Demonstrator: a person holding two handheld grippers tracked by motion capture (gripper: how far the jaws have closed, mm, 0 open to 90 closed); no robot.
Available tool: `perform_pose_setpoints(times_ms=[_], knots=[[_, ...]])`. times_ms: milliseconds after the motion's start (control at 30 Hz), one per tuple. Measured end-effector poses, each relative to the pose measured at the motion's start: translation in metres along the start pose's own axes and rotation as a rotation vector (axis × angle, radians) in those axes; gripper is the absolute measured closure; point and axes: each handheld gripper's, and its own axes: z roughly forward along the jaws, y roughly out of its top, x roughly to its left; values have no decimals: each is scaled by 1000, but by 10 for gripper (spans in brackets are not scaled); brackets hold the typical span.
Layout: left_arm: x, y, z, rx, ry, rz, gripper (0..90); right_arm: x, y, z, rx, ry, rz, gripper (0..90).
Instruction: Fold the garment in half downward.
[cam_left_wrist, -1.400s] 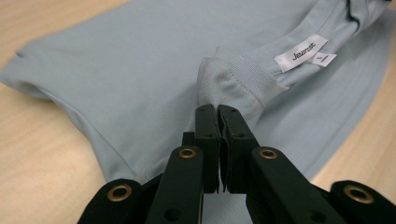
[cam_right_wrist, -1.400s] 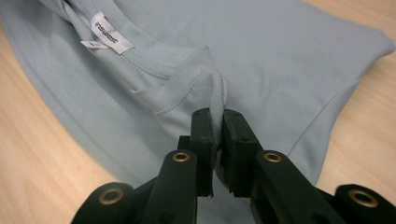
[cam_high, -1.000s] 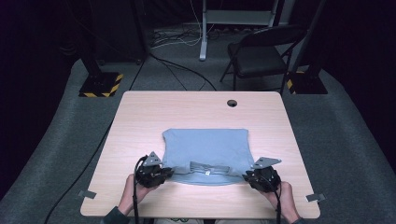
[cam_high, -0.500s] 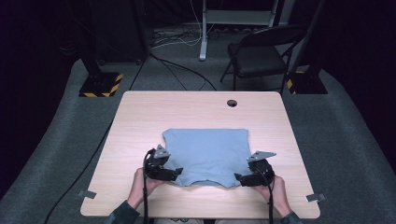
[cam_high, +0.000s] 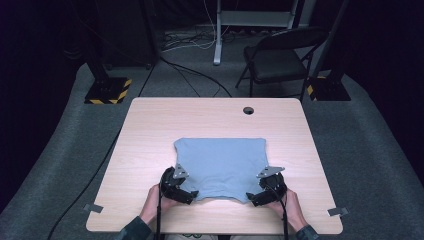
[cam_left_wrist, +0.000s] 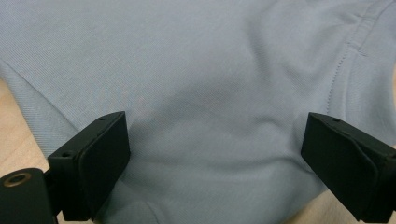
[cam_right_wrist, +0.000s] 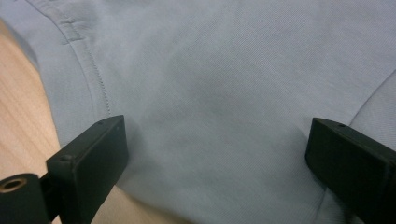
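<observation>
In the high view, a folded pale blue knit garment (cam_high: 220, 167) lies flat on the light wood-grain table (cam_high: 150, 125), nearer the front edge than the back, roughly midway between the side edges. The left gripper (cam_high: 186, 192) sits at the cloth's front left corner and the right gripper (cam_high: 254, 196) at its front right corner, each held in a hand. Both grippers' jaws have just been opening.

In the left gripper view, the two blocky black jaws stand wide apart and released, with soft, finely ribbed blue fabric spread between them, unpinched; a stitched seam (cam_left_wrist: 343, 56) runs at the upper right.

In the right gripper view, the jaws likewise gape, clear of the smooth cloth; a stitched hem (cam_right_wrist: 88, 60) borders bare wood at the left.
</observation>
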Motion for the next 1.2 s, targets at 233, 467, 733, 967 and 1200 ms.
perform_pose_setpoints(times_ms=[233, 467, 733, 967, 1200], knots=[[6, -12, -3, -65, -42, 55, 78, -5, -9, -3, -32, 26, -53, 53], [12, 2, -10, -93, -71, -111, 99, -9, -3, -6, -36, 35, -34, 49], [9, 12, 15, -53, 5, -33, 76, -8, 13, 13, -23, 19, -53, 28], [19, -4, 7, -105, -67, 30, 78, -18, 1, 8, -74, 73, -64, 28], [21, 8, 4, -75, -57, 26, 72, -21, 5, 5, -56, 76, -64, 38]])
